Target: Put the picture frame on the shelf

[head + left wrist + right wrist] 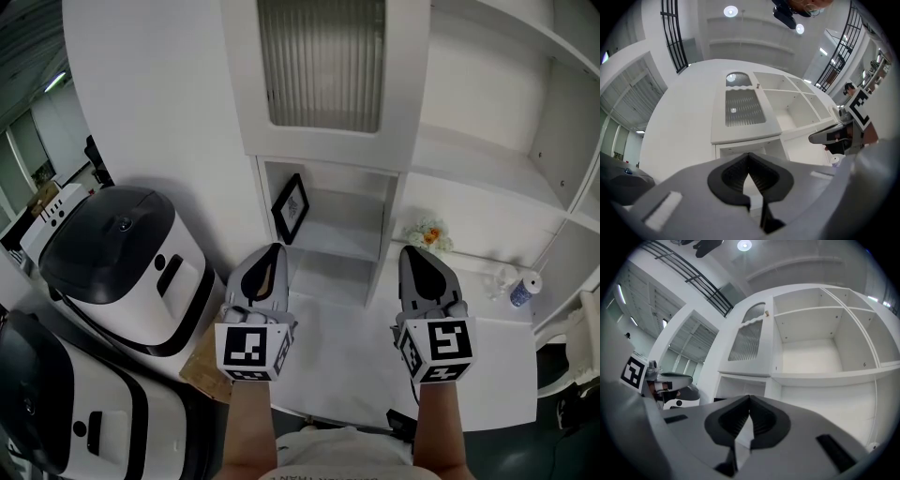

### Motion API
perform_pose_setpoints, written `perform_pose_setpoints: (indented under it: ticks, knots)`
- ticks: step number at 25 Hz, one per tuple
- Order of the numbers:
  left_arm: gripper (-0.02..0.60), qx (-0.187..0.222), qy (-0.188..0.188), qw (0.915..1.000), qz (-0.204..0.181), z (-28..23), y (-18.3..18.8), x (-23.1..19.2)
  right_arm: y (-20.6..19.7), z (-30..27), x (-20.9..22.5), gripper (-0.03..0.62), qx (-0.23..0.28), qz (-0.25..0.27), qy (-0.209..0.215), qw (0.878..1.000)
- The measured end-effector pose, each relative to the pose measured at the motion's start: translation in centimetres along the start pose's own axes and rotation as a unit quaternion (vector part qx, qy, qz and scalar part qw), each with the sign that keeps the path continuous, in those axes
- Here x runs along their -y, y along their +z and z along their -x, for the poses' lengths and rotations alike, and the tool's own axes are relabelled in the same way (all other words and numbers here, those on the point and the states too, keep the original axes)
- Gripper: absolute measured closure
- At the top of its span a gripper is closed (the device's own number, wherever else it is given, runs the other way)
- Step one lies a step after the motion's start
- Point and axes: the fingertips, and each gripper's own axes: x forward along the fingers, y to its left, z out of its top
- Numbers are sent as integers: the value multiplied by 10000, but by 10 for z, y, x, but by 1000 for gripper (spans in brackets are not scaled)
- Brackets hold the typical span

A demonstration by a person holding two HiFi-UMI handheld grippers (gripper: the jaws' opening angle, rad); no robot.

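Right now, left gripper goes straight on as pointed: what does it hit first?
Likely the picture frame, leaning in the shelf just beyond the shut jaws of the left gripper; depth is unclear.

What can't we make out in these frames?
Picture frame: head view, its image too small and angled to read.
Frame's compartment: left gripper view, mostly hidden behind the body of the left gripper.
Small items on the counter: head view, too small to identify.
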Motion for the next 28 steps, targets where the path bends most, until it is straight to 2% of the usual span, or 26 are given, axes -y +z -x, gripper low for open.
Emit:
perform_pose_setpoints:
  ticks: [8, 13, 20, 28]
  knots:
    - [572, 40, 79, 10000, 16, 2, 8, -7, 3, 3, 2, 586, 28, 4, 12, 10000]
    - [572, 15, 67, 9998, -207, 3, 11, -5, 3, 4, 0, 586, 1, 58, 51, 10000]
    - [572, -4, 8, 9995, -313, 4, 12, -2, 2, 6, -3, 586, -30, 89, 126, 9999]
    - [572, 36, 13, 9996, -276, 3, 13, -1, 2, 4, -8, 586, -72, 232, 212, 9995]
